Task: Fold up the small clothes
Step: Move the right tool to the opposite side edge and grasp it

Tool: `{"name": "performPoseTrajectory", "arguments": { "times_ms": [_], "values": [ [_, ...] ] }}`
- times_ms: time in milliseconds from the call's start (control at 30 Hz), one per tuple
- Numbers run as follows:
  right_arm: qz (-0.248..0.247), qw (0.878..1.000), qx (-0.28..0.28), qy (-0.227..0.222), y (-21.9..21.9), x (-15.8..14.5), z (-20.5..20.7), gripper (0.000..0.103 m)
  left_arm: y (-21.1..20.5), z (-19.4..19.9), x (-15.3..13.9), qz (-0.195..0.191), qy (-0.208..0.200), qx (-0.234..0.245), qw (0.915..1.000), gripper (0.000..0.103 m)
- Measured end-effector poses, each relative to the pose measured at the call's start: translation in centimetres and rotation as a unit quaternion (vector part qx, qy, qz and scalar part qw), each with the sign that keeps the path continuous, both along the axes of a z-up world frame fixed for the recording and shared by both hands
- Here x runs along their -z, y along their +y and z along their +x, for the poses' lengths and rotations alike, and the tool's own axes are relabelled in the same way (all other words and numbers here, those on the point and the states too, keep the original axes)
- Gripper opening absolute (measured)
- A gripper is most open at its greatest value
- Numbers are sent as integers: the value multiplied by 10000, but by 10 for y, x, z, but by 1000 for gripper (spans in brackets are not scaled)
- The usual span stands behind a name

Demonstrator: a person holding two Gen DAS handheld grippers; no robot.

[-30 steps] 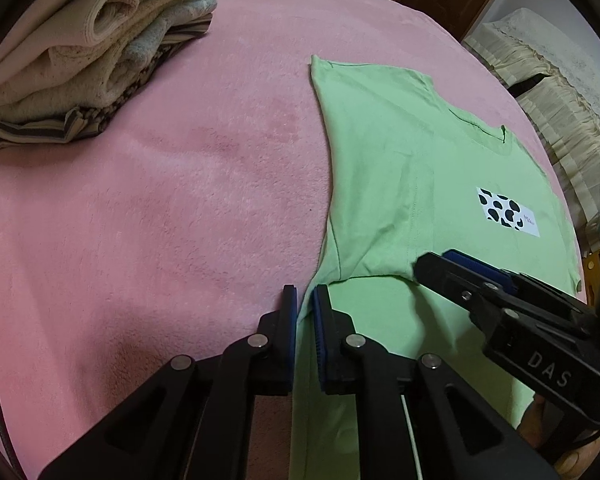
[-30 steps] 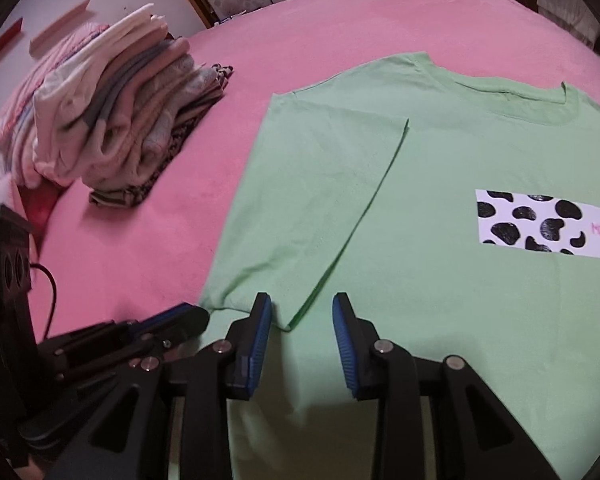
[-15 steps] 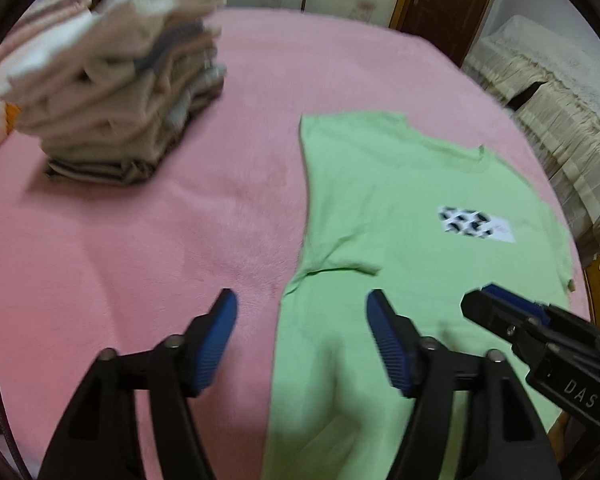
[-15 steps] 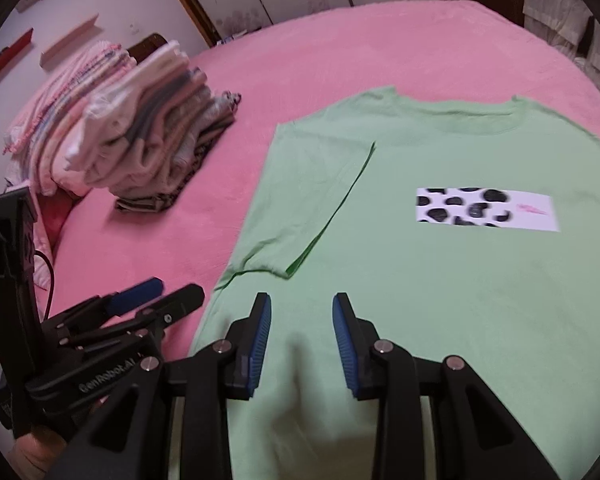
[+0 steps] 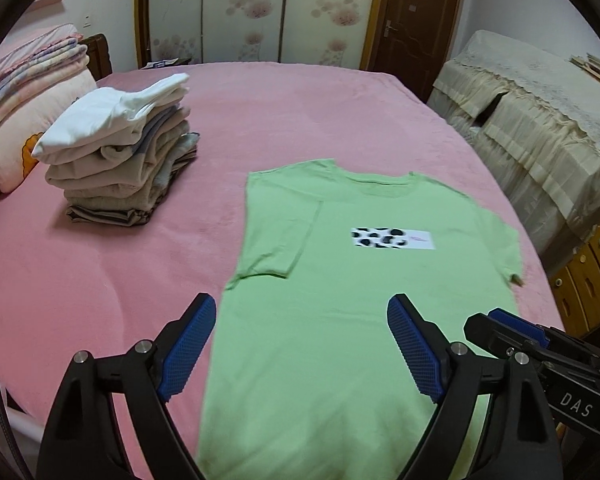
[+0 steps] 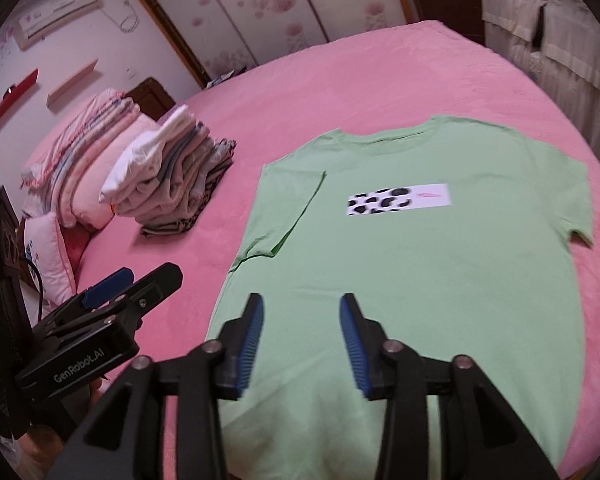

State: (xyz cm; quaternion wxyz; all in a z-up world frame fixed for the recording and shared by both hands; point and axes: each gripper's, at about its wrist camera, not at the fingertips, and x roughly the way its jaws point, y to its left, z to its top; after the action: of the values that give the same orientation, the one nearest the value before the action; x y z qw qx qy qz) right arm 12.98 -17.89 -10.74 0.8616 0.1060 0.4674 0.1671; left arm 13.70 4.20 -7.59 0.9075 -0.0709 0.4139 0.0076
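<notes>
Both tools hover with jaws apart, the left tool wide, the right tool narrower, above the light-green cotton T-shirt lying flat near the pink-blanketed bed's near edge.

The green T-shirt is thin, matt knit cloth with a smooth printed patch. The pink bed cover looks soft and fleecy. The stack of folded clothes is matt cloth. Both grippers are black matt plastic with ribbed blue pads and shiny metal screws. The door is dark, slightly glossy wood.
</notes>
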Motion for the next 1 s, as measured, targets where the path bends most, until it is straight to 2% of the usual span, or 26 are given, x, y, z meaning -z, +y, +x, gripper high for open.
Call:
{"name": "performPoseTrajectory", "arguments": {
  "times_ms": [133, 267, 467, 700, 833, 1000],
  "values": [
    [-93, 9999, 100, -103, -19, -11, -18, 45, -19, -13, -11, -34, 19, 103, 9999, 90],
    [-119, 9997, 140, -146, -33, -15, -32, 45, -31, -25, -20, -103, -1, 109, 9999, 98],
    [-353, 9991, 249, -51, -51, -11, -44, 47, -47, -35, -28, -199, -185, 128, 9995, 98],
    [-328, 9985, 443, -56, -79, -5, -49, 47, -95, -33, -30, 125, -306, 683, 9971, 99],
    [-381, 9975, 583, -104, -98, -4, -49, 47, -117, -26, -34, 273, -396, 781, 9958, 99],
    [-494, 9956, 750, -248, -126, -7, -42, 47, -141, -7, -36, 296, -399, 1033, 9934, 99]
  ]
}}
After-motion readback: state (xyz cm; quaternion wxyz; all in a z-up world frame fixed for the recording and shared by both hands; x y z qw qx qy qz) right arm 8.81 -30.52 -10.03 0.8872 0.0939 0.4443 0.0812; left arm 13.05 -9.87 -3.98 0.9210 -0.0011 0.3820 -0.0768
